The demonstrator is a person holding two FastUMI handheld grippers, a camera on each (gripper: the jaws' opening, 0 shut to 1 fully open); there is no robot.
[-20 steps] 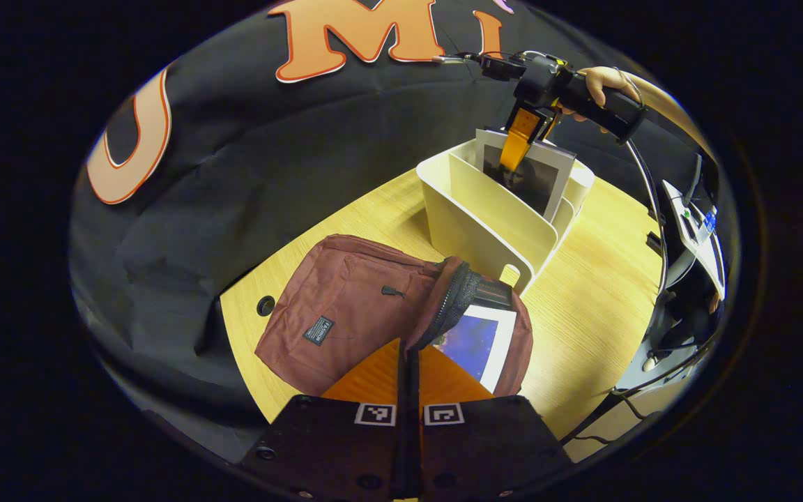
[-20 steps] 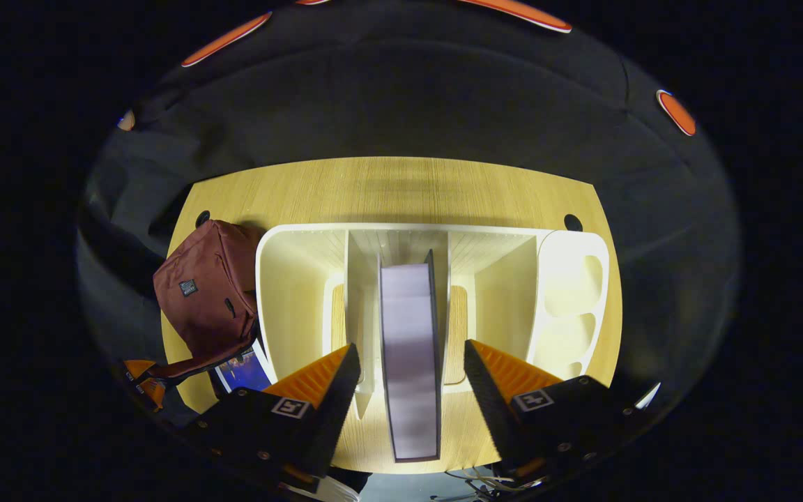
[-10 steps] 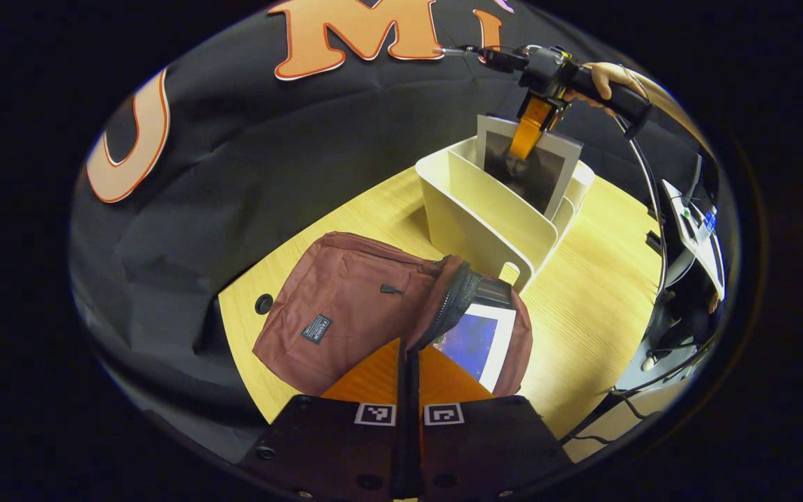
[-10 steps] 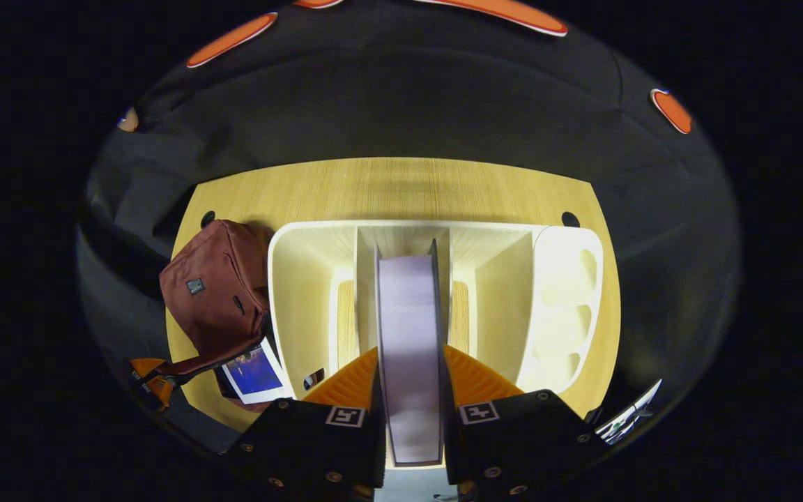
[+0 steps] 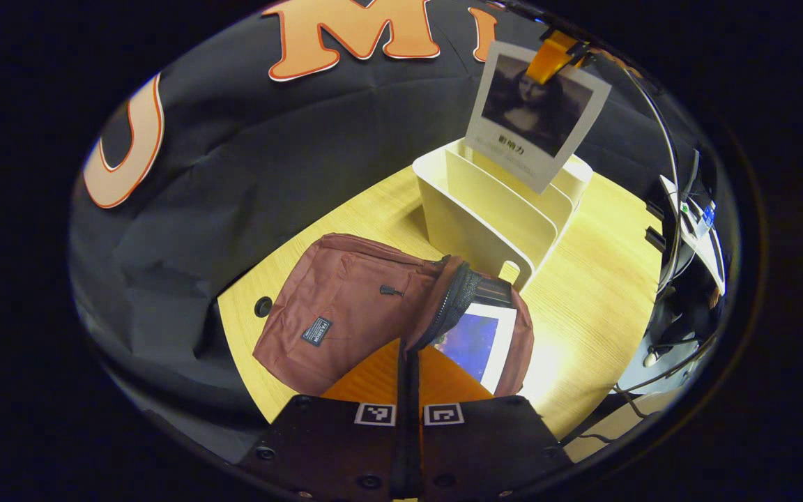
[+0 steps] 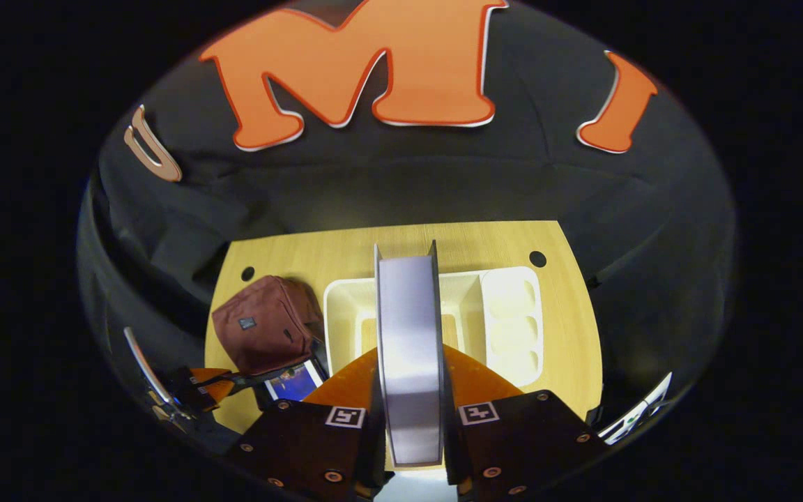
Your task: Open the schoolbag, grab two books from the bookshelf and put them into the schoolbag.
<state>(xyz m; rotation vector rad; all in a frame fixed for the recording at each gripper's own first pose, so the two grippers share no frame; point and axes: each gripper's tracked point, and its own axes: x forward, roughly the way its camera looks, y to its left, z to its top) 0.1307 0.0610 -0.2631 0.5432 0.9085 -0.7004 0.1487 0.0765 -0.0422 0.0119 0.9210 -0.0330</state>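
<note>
Here, white-bordered portrait book (image 5: 536, 115) hangs above bookshelf (image 5: 485, 216).

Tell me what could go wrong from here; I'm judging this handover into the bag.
1. The right gripper pinches the second book by one edge, so it may swing or slip.
2. The first book lies in the schoolbag mouth and could block entry.
3. If the left gripper loses the flap, the opening may close.
</note>
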